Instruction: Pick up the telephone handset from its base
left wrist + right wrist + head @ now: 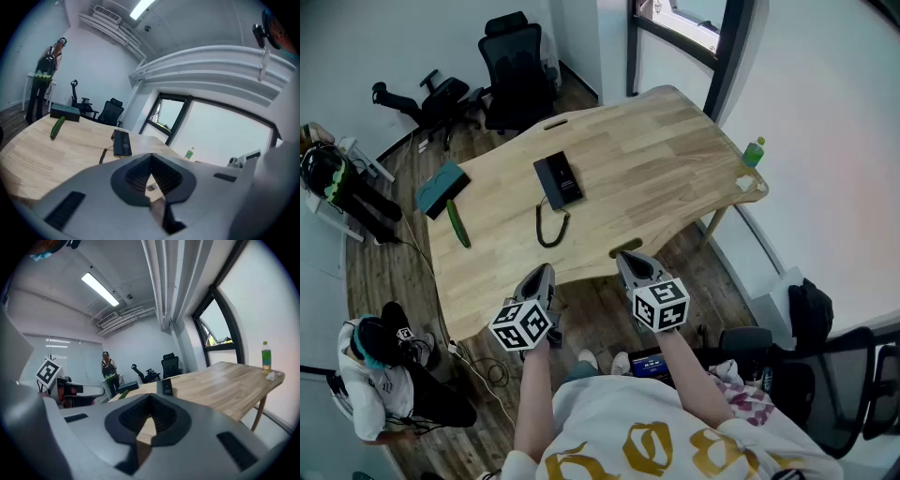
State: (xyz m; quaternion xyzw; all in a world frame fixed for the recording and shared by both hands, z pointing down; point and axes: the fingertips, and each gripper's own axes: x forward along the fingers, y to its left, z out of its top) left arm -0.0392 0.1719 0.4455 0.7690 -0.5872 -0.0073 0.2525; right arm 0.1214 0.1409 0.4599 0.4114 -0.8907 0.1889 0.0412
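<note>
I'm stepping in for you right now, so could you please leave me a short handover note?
Left gripper: shut, empty, near the table's front edge.
Right gripper: shut, empty, beside it.
Telephone: mid-table, handset apparently resting on it, cord curled toward you.
Done: nothing yet.
Left: open a gripper, reach in, lift the handset.

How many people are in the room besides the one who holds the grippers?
2. A standing person is beyond the table, at the far left; a seated person is low, off its near left corner. Others may be out of view.
</note>
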